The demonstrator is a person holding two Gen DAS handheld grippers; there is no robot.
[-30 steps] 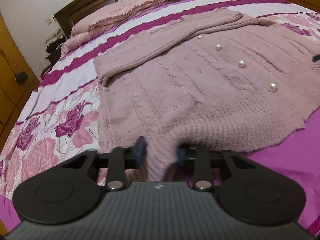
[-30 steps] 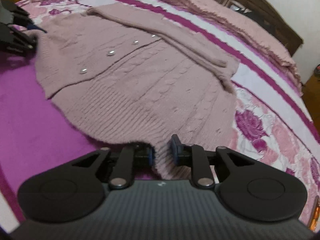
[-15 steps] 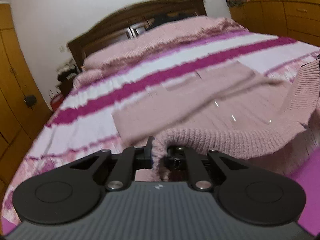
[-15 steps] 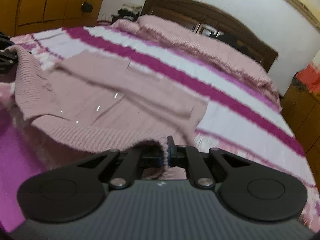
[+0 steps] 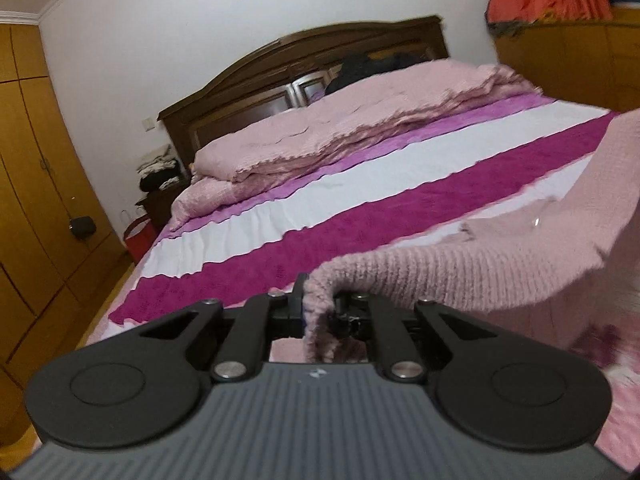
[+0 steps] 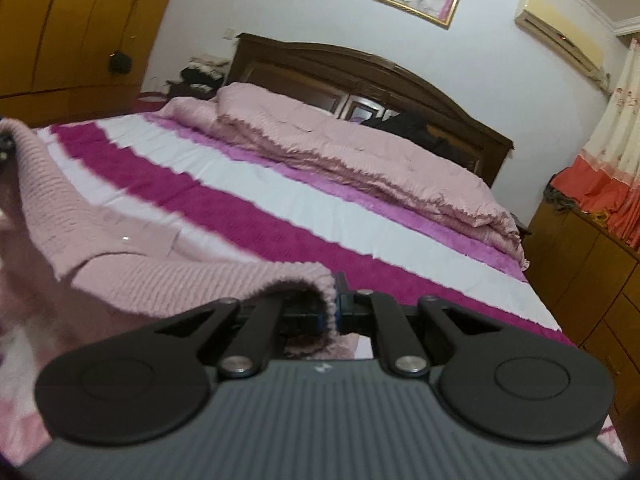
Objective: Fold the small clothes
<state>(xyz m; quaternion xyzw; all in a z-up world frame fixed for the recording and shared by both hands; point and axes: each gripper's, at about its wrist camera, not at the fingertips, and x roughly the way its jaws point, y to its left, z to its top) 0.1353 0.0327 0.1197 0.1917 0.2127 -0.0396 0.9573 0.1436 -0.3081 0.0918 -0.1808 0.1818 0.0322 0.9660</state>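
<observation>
Jaws: the left gripper [image 5: 316, 312] and the right gripper [image 6: 334, 306] are each pressed together on a corner of the ribbed hem of the pink cardigan [image 5: 480, 272].
Cardigan: hem held up above the bed [image 5: 360, 184], the rest sagging between the grippers.
Done: both hem corners gripped and raised.
Left: carrying the hem over, laying it down, any further folds.

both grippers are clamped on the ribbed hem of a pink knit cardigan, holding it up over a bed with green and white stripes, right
Not quite: the bed cover has magenta and white stripes, not green, as both wrist views show. The rest holds: the left gripper and the right gripper are each shut on the ribbed hem of the pink knit cardigan, holding it up.
</observation>
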